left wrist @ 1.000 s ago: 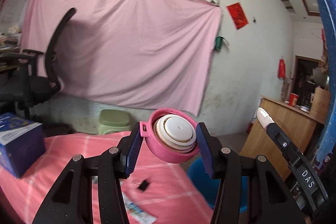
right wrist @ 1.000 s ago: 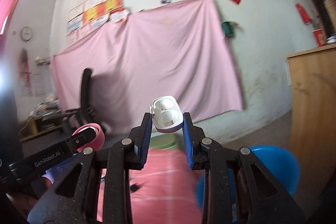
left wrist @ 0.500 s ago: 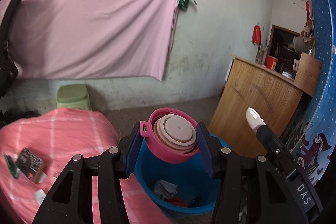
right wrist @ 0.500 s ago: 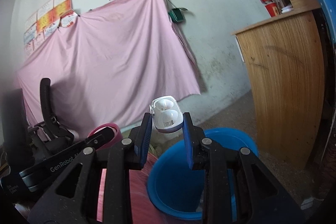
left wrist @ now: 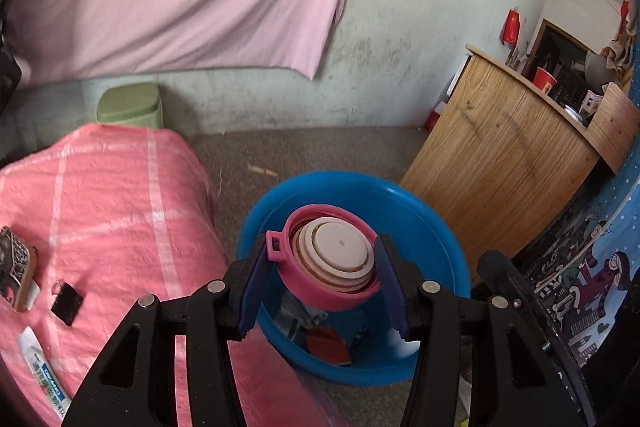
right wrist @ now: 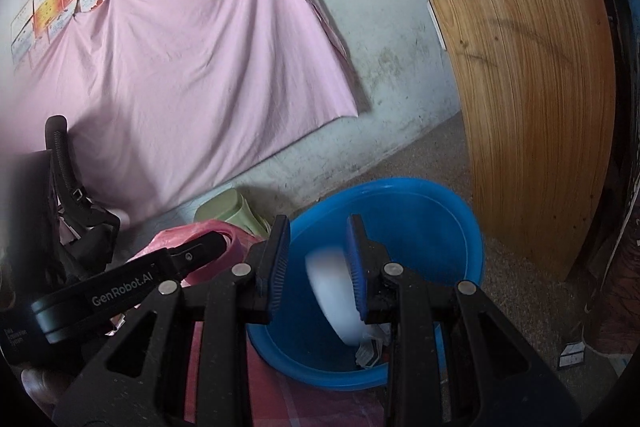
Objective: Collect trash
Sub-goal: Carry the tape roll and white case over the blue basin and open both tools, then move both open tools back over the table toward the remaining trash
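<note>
My left claw pinches the pink lid directly above the blue basin, so a release should drop it among the trash there. My right claw is spread; the white item, blurred, appears to be falling into the basin.

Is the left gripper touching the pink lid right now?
Touching. In the left wrist view the left gripper has both blue pads pressed against the sides of the pink lid, holding it above the blue basin.
</note>
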A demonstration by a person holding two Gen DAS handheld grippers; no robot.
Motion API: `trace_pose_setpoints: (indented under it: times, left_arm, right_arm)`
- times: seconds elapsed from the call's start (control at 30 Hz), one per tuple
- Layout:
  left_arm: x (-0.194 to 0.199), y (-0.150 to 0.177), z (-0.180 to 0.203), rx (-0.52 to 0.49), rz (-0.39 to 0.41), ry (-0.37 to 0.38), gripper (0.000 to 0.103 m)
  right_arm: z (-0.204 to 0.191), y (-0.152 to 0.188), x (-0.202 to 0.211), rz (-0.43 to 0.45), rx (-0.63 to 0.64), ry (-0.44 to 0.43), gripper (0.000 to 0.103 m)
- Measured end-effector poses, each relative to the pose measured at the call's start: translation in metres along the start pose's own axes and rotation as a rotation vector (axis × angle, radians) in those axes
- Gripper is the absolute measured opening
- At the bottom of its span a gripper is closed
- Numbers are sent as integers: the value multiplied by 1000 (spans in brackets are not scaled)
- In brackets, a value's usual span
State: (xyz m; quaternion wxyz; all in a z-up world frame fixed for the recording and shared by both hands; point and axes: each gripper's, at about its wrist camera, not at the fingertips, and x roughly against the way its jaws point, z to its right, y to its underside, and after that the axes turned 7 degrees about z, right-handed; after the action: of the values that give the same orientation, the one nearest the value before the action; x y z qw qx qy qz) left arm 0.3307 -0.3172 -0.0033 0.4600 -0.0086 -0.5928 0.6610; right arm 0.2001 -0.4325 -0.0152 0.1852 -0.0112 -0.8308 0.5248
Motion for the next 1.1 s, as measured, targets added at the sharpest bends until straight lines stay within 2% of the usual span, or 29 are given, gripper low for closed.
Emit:
trace_pose_setpoints:
  times: [0.13,0.33,0.4,0.5,0.77,0.83,0.97,1.03,1.1]
  left_arm:
    - [1,2,-5,17,-36,2,46]
    - [1,2,-9,18,-48,-2,47]
    - [2,1,-10,23,-47,4,52]
    - [8,-2,-12,35,-14,26,59]
    - [27,-8,-19,20,53,-11,59]
    - [38,-9,-23,14,84,-25,61]
    - [71,-10,-35,6,182,-67,73]
    - [89,-8,-42,0,234,-88,79]
    - [108,-5,-47,-8,285,-119,91]
  right_arm:
    - [2,2,-2,-13,-5,4,46]
    - [1,-1,-1,-10,0,13,47]
    - [0,-2,0,-5,0,16,47]
    - [0,-2,0,0,3,22,48]
    - [0,-5,6,28,7,38,55]
    - [-3,-6,8,41,15,36,60]
    - [-12,-10,14,82,44,10,71]
    - [-17,-13,18,99,58,-11,81]
    - [-25,-15,23,121,73,-36,89]
